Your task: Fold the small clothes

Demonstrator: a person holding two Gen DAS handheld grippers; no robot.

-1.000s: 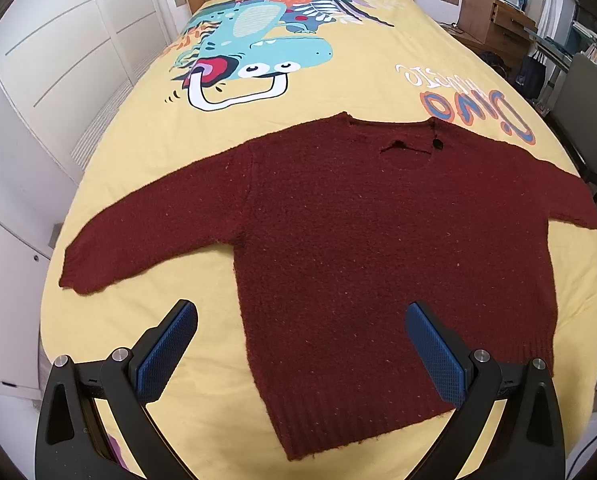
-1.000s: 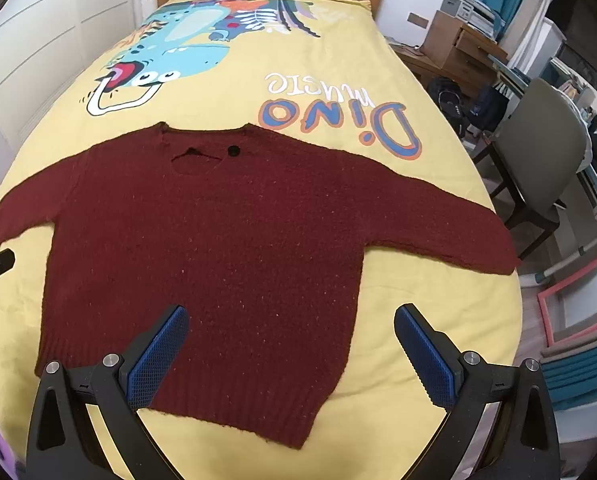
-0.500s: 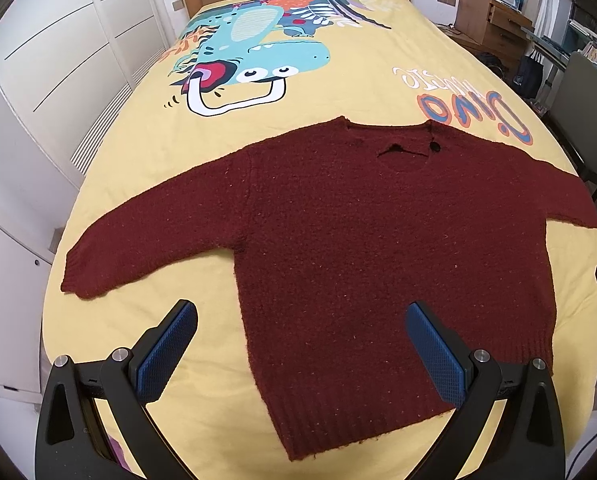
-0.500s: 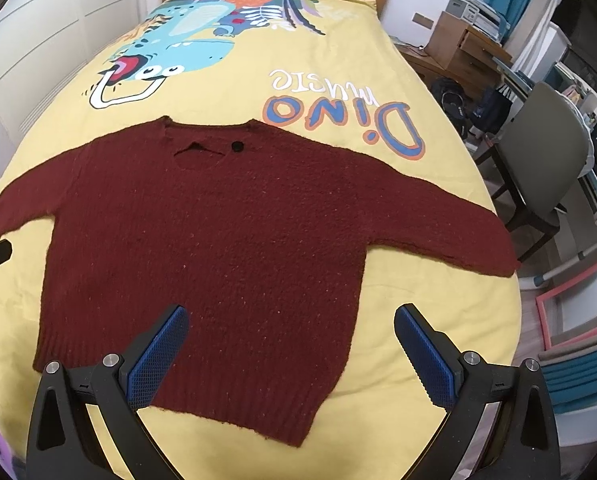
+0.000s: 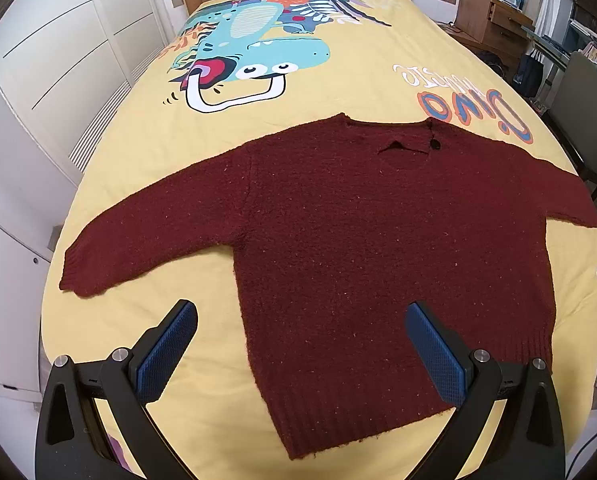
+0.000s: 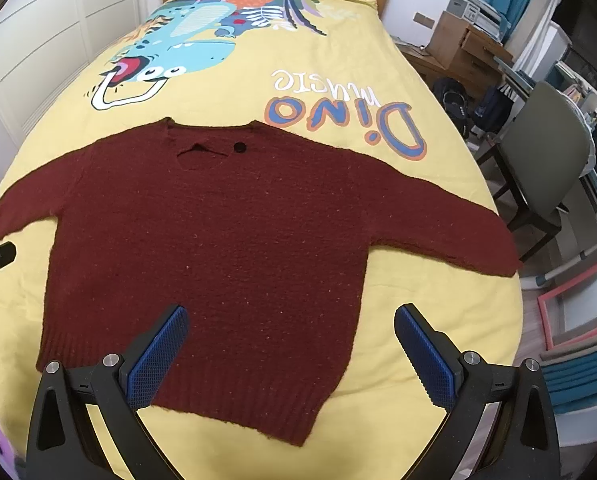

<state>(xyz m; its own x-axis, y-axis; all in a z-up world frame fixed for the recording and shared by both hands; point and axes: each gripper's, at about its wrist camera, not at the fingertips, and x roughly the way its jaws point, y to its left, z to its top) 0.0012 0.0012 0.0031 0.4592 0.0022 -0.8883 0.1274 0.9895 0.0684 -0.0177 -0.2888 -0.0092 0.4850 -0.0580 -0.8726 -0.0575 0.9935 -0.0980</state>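
left wrist view has my left claw (image 5: 300, 338) gaping empty, my right claw (image 6: 290, 338) likewise, over the sweater (image 5: 358, 248) lying flat on the bed (image 5: 138, 168); thick knit could slip or bunch if pinched shallowly.

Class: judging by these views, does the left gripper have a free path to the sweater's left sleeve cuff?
Probably yes: the left gripper is open, and only bare yellow bedspread lies between it and the cuff of the flat maroon sweater.

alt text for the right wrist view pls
A dark red knitted sweater lies flat, sleeves spread, on a yellow bedspread with a dinosaur print. The right gripper, with blue-padded fingers, hangs open above the hem, holding nothing.
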